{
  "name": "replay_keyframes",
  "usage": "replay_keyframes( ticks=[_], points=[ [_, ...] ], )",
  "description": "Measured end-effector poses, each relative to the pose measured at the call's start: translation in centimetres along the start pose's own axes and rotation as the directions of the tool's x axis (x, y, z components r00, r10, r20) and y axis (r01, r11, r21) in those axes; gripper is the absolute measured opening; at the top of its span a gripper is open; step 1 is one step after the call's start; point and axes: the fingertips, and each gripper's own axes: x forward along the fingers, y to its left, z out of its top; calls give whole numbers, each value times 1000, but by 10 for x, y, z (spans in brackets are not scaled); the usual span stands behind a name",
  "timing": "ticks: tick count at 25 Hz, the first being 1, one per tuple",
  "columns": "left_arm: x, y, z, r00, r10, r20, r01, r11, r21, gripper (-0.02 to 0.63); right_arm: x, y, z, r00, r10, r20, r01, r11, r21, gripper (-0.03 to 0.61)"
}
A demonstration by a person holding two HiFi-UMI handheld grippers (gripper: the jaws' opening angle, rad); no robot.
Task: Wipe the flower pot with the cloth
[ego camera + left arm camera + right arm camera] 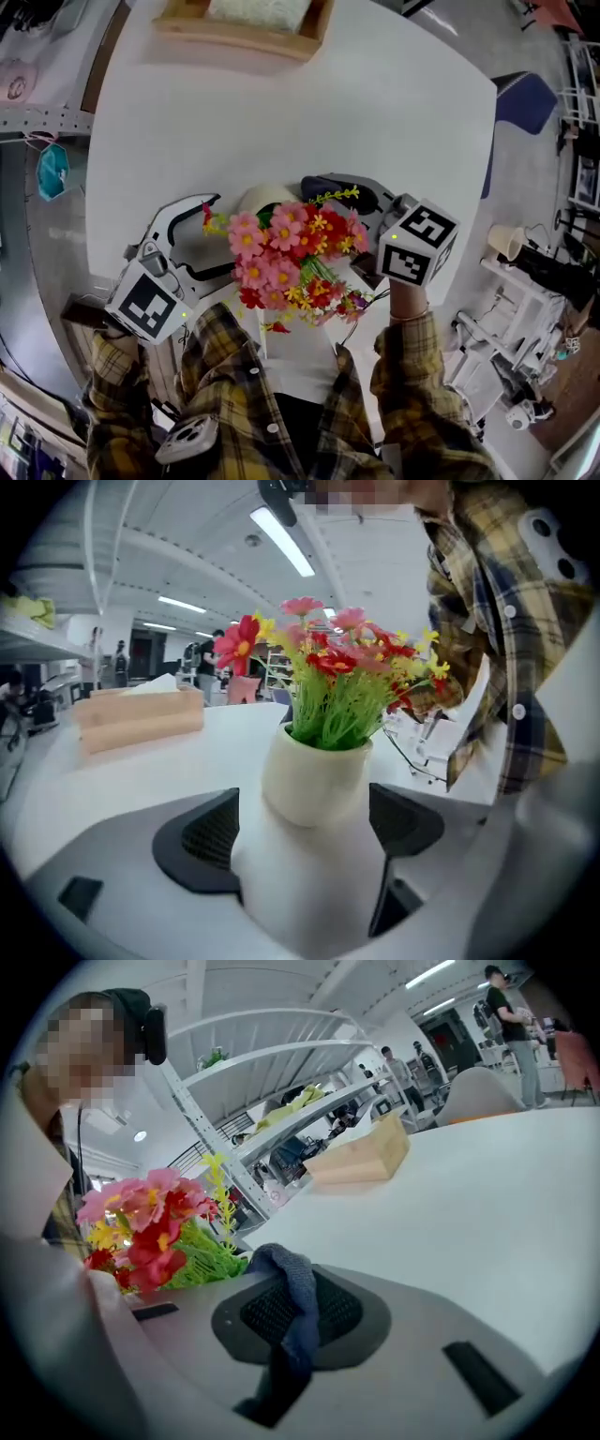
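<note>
The white flower pot (314, 772) stands upright with its pink, red and yellow flowers (291, 253), near the surface's (281, 112) closer edge in the head view, clamped at its lower body between the jaws of the left tool (305, 834). Just beside the blooms, the right tool (289, 1337) is closed on a blue-grey cloth (297, 1283). A wooden box (246, 33) sits at the far edge
</note>
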Motion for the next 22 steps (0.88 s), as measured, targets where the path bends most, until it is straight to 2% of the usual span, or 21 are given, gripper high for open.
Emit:
replay_keyframes(
  ticks=[2, 4, 7, 10, 14, 17, 22],
  points=[
    [-2, -11, -6, 997, 73, -7, -73, 996, -55, 442, -7, 0, -3, 999, -33, 26, 33, 999, 23, 17],
    [-3, -23, -11, 986, 163, -17, -164, 979, -117, 442, -14, 0, -8, 997, -59, 50, 56, 997, 44, 17],
    [-1, -39, -11, 961, 278, -2, -271, 935, -231, 442, -20, 0, -15, 990, -111, 89, 103, 991, 90, 17],
    [6, -60, -10, 947, 322, 9, -299, 890, -344, 442, -25, 2, -21, 977, -173, 120, 158, 979, 129, 17],
    [16, -70, 6, 921, 386, 56, -334, 853, -400, 442, -29, 10, -31, 968, -212, 134, 187, 967, 175, 17],
    [17, -67, 14, 891, 446, 79, -370, 817, -441, 442, -28, 20, -40, 972, -197, 126, 172, 967, 188, 17],
    [9, -54, 10, 850, 523, 60, -438, 766, -470, 442, -21, 34, -51, 986, -143, 87, 127, 978, 168, 17]
  ],
)
